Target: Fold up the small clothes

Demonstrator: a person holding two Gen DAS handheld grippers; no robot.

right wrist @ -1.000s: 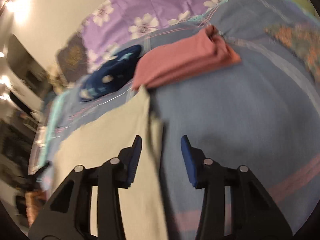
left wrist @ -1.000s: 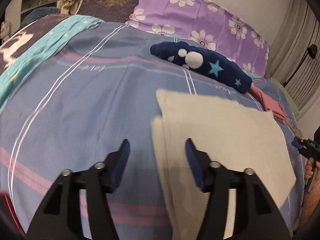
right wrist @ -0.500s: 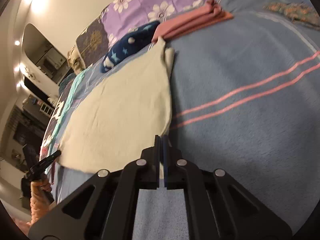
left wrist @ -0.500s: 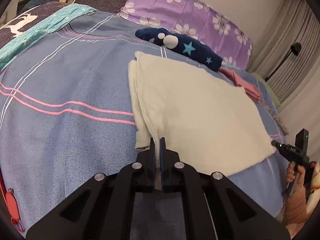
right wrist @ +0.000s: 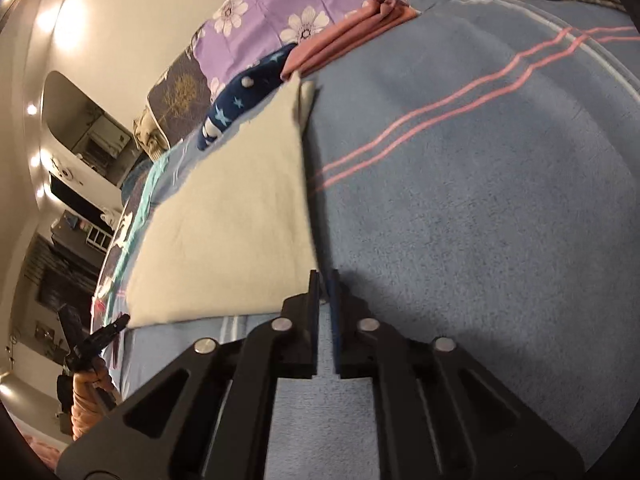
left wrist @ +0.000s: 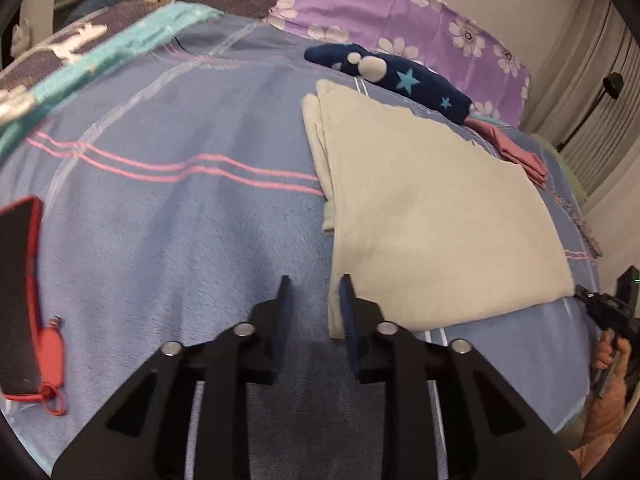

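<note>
A cream cloth (left wrist: 432, 216), folded into a rectangle, lies flat on the blue striped blanket (left wrist: 180, 240). My left gripper (left wrist: 314, 292) hovers at the cloth's near left corner. Its jaws are opening and only blanket shows between them; the right finger (left wrist: 346, 300) overlaps the cloth's edge. In the right wrist view the same cloth (right wrist: 232, 220) lies left of my right gripper (right wrist: 325, 278), which sits at its near right corner. Those jaws are parting by a narrow slit with nothing in it. Each gripper also shows in the other's view, the right gripper (left wrist: 608, 312) and the left gripper (right wrist: 100, 336).
Behind the cloth lie a navy star-patterned garment (left wrist: 400, 76) and a folded pink garment (left wrist: 516, 152), then a purple floral pillow (left wrist: 400, 12). A phone in a red case (left wrist: 20, 292) lies at the left on the blanket. A hand (left wrist: 608, 408) holds the right gripper.
A second ago both grippers stood open at the cloth's sides. Half a second ago each was shut at a near corner. Now both have let go and their jaws stand apart.
</note>
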